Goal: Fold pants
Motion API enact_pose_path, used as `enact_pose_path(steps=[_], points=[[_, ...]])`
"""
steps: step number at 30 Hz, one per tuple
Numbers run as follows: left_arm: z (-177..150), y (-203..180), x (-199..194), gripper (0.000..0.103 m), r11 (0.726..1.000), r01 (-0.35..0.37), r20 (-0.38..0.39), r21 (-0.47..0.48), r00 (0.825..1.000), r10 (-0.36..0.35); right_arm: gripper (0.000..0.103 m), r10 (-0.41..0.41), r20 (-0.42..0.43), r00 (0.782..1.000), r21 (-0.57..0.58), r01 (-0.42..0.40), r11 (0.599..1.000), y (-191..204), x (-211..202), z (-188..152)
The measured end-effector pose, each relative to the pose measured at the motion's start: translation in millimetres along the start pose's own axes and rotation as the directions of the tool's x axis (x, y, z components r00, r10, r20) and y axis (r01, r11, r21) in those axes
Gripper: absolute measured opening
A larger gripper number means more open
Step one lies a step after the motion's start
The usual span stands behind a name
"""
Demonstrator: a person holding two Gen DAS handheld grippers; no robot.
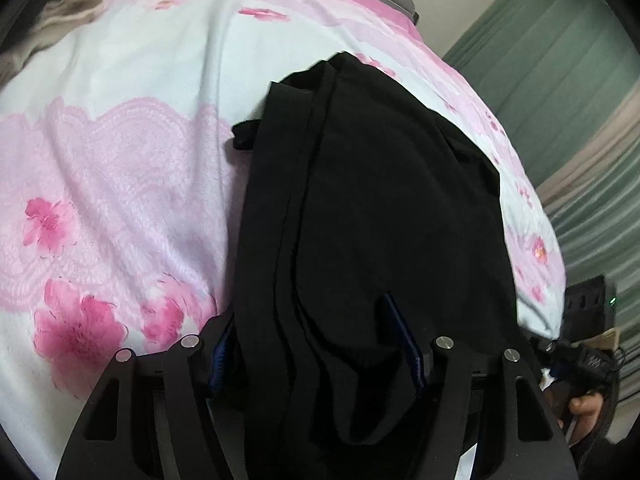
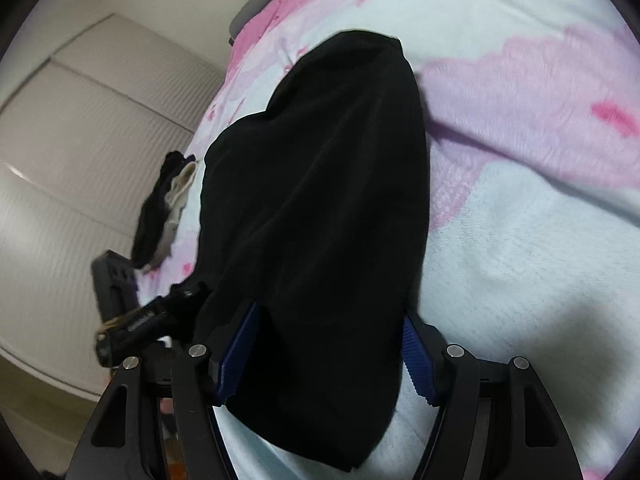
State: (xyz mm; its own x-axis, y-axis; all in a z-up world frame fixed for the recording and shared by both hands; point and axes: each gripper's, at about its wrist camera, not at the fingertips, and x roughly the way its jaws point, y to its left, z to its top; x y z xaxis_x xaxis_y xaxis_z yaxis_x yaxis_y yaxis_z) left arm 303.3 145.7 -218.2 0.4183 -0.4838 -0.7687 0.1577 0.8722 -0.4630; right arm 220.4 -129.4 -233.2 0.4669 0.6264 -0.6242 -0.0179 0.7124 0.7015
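Black pants (image 1: pixel 372 208) draped over both grippers, above the pink floral bedspread (image 1: pixel 120 160).

At the bedspread's far corner sits a heap of dark and beige clothes (image 1: pixel 60 12); off its side hangs a green curtain (image 1: pixel 560 72), and a black device (image 1: pixel 588 300) stands just past its edge. Seen from the right wrist, a small black-and-cream garment (image 2: pixel 168 200) lies at the bedspread's edge by the pale wardrobe (image 2: pixel 80 140). The left gripper (image 1: pixel 316 348) is spread wide, bunched pants between its blue pads. The right gripper (image 2: pixel 326 352) gapes too, the fabric filling the gap, hiding the bedspread beyond.
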Motion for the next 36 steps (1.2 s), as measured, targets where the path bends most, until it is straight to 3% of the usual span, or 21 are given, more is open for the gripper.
enact_pose_path(steps=[4,7,9,11,13,15,17,21,28,36], points=[[-13,-17,-2,0.063,0.998,-0.054,0.034,0.04,0.998,0.053,0.06,-0.006,-0.05,0.999,0.02,0.007,1.0,-6,1,2],[-16,-29,-5,0.059,1.0,-0.01,0.034,0.025,0.999,0.009,0.058,0.01,-0.046,0.999,0.034,-0.009,0.999,-7,1,1],[-18,-33,-5,0.058,0.999,0.028,0.022,0.016,0.999,-0.028,0.049,0.045,-0.057,0.997,0.013,-0.044,0.999,0,3,0],[-19,-36,1,0.058,0.999,0.002,0.015,0.038,1.0,-0.002,0.049,0.047,-0.066,0.997,-0.018,-0.048,0.999,9,5,-1],[-15,-27,5,0.047,1.0,0.006,0.01,0.009,1.0,-0.006,0.039,0.063,-0.089,0.994,-0.03,-0.066,0.997,13,10,-1],[-10,-16,-2,0.034,0.997,0.051,0.022,-0.052,0.999,-0.049,0.022,0.097,-0.109,0.989,0.014,-0.096,0.995,9,16,1],[-5,-14,-13,0.027,0.997,0.059,0.043,-0.044,0.997,-0.057,0.015,0.137,-0.102,0.985,0.04,-0.134,0.99,7,16,6],[2,-28,-38,0.019,0.998,0.043,0.06,0.043,0.997,-0.046,0.012,0.18,-0.075,0.981,0.002,-0.181,0.984,23,1,9],[27,-57,-82,0.016,0.992,0.048,0.097,0.113,0.994,-0.059,0.011,0.225,-0.003,0.974,-0.102,-0.224,0.969,74,-43,31],[55,-65,-147,0.014,0.992,0.045,0.176,0.12,0.982,-0.066,0.011,0.242,0.034,0.97,-0.221,-0.229,0.948,136,-75,51]])
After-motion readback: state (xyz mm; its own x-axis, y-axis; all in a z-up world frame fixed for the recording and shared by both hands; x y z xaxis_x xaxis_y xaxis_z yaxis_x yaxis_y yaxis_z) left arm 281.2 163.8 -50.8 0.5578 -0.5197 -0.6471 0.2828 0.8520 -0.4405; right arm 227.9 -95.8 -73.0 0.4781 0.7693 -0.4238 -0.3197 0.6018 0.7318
